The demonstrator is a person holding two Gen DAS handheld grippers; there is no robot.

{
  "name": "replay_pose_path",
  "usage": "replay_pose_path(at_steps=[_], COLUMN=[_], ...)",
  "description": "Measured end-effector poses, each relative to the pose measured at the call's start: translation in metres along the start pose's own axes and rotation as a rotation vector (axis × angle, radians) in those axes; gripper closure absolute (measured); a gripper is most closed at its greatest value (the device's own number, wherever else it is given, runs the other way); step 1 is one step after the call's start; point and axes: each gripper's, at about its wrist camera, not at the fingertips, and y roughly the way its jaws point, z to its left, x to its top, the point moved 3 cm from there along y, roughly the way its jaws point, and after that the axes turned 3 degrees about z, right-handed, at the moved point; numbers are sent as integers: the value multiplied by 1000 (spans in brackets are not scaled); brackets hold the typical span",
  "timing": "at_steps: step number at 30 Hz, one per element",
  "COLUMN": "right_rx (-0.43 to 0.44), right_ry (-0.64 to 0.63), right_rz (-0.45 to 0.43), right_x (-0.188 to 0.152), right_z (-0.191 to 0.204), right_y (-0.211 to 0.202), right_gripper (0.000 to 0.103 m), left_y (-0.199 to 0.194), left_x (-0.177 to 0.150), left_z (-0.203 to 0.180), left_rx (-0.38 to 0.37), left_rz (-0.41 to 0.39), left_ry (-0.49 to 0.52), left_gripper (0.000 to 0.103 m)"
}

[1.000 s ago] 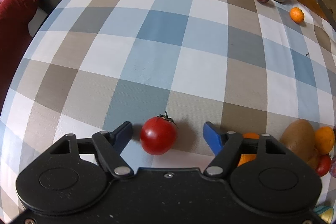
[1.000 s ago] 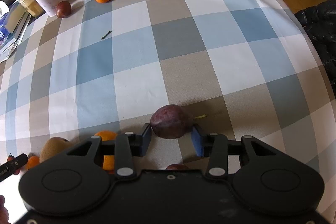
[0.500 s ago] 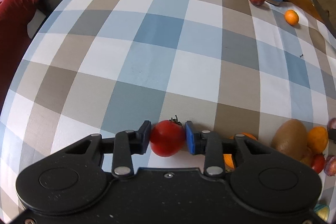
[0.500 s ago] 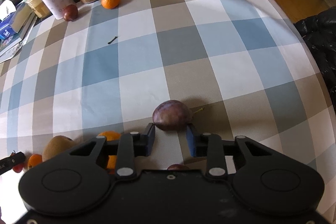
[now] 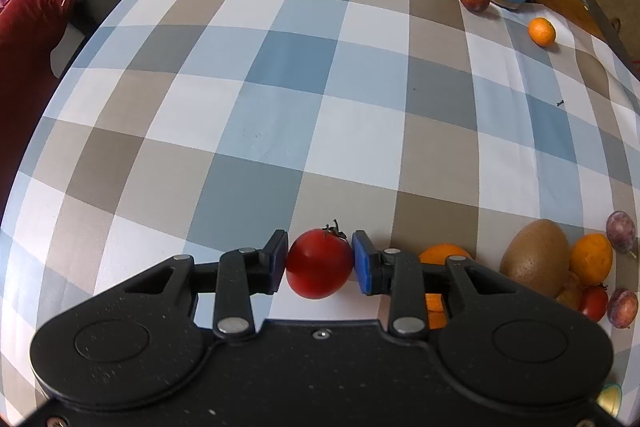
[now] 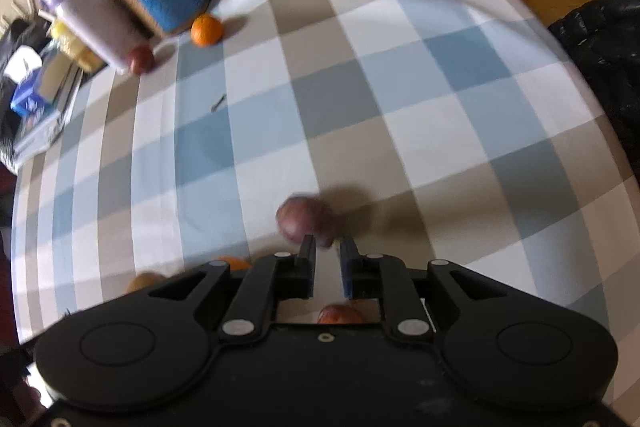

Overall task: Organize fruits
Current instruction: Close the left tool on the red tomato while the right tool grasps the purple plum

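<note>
A: Left tool [image 5: 320, 263]?
B: Clamped on the tomato [image 5: 319, 264], pads squeezing both sides, just above the desk [image 5: 280, 87]. Likely bound for the fruit pile [image 5: 560, 267] at right.

A: Right tool [image 6: 328, 259]?
B: Pads drawn nearly together, nothing between them. The plum [image 6: 306, 221] sits just past the tips on the cloth; looks like a missed grip. Frame is blurry.

A: Strays?
B: An orange [image 6: 206, 31] and another plum [image 6: 141, 59] by the jars, far side.
</note>
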Motion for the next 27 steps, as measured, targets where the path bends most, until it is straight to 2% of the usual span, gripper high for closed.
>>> replay_pose_path(at_steps=[3,10,14,20,27], right_rx=[0,17,9,66,55], right_ry=[23,6,-14,-24,-56], right_rz=[-15,27,-3,21,15], right_x=[8,12,10,9,3], right_z=[-2,8,13,18,24], right_y=[-1,16,16,17,21], right_gripper=[81,81,78,78,69], left_y=[1,3,4,7,6], left_x=[0,0,0,0,0], left_z=[0,-2,-2,-3,-2], left_rx=[-4,-3,-5,-10,-9], left_rz=[3,9,8,15,13], left_ry=[0,13,19,19,17], left_gripper=[59,59,59,59,59])
